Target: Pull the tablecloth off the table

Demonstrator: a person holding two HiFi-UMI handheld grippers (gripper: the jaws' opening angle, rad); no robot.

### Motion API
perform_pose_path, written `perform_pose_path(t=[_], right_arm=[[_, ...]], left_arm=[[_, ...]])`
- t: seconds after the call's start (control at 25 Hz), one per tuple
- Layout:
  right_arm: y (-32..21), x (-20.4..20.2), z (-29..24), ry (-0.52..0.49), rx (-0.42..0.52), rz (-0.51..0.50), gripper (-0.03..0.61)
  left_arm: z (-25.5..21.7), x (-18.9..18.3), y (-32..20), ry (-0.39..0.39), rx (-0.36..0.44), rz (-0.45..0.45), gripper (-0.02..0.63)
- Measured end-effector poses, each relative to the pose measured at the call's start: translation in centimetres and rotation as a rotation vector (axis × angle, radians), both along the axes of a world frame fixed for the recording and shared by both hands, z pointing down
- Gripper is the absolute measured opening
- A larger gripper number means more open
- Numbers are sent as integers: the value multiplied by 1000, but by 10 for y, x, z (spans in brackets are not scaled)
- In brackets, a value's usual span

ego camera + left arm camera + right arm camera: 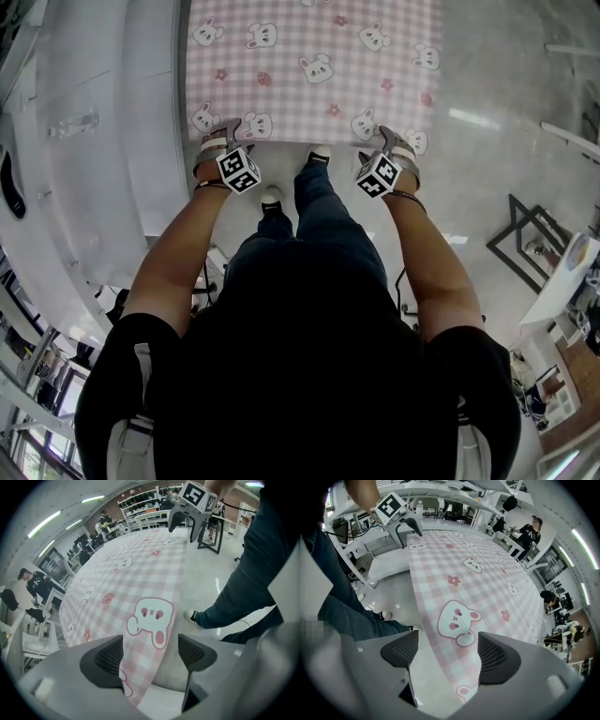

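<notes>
Left gripper (223, 134) and right gripper (386, 136) wait at the desk's near edge, jaws wide apart, holding nothing. Pink tablecloth (309, 42) covers the desk. It looks soft, thin and light. Pinch its near edge.

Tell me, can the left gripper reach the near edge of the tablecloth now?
Probably yes. The left gripper has its jaws apart, and the near edge of the tablecloth appears to run between them; nothing visible blocks it.

Tablecloth (309, 66): smooth matt cloth. Floor (487, 112): glossy, smooth. Left gripper (150, 658): matt grey plastic, 2 textured black pads (110, 656).
</notes>
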State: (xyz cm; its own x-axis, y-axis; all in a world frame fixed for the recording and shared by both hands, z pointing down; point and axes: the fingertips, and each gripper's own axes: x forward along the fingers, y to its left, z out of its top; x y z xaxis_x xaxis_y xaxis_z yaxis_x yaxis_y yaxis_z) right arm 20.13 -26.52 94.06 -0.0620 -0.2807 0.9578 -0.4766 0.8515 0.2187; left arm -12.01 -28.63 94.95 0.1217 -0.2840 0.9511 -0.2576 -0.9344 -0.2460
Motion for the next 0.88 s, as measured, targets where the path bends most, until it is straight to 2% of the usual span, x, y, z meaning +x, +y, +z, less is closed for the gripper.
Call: perform_pose_path(t=[0.16, 0.32, 0.52, 0.8, 0.88], right_arm=[[-7, 0, 8, 45, 29, -40, 446], [-4, 1, 21, 102, 26, -98, 459], [-9, 9, 26, 172, 47, -97, 463], [-5, 5, 26, 204, 55, -154, 358], [-4, 4, 24, 201, 51, -156, 317]], left_arm=[[13, -5, -6, -49, 57, 29, 379], [22, -5, -9, -74, 72, 49, 399], [23, -1, -14, -82, 81, 59, 399], [23, -3, -16, -102, 87, 77, 394], [22, -3, -14, -119, 80, 97, 359]])
